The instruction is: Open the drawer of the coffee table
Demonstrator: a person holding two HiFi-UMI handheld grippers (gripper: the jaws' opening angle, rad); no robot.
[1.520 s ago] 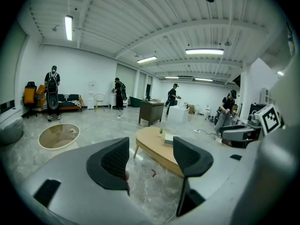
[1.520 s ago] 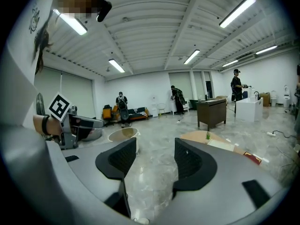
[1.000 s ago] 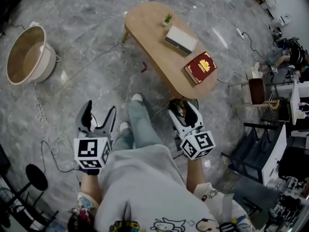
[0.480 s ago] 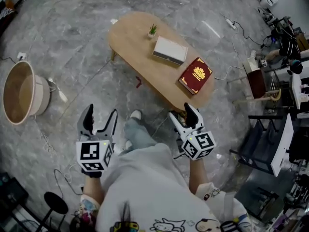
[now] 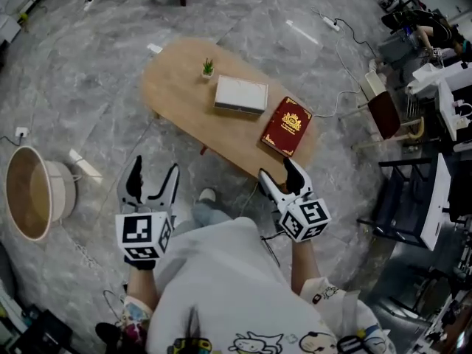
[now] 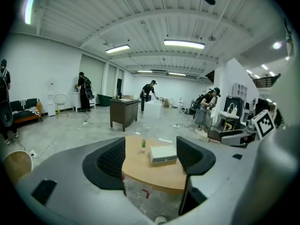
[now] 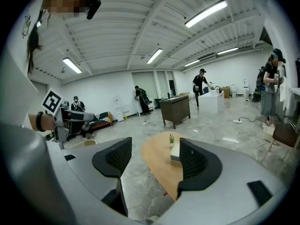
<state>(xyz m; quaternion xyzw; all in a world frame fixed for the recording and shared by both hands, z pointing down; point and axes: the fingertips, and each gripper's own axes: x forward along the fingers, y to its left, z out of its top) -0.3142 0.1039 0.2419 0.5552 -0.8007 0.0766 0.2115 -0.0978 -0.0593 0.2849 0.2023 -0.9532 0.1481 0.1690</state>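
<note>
the oval wooden desk (image 5: 177,87) stands on the grey marble floor (image 5: 88,65) just ahead of me; its drawer does not show from here. my left hand-held gripper (image 5: 153,169) hangs in the air near the desk's near long edge, jaws wide apart with nothing between them. my right hand-held gripper (image 5: 278,172) hangs close to the desk's end, jaws likewise spread and holding nothing. on the desk are a small potted plant (image 5: 208,67), a white box (image 5: 240,94) at the middle and a red book (image 5: 287,126) at the end by my right hand-held gripper. a round basket (image 5: 65,194) sits well apart from the desk.
</note>
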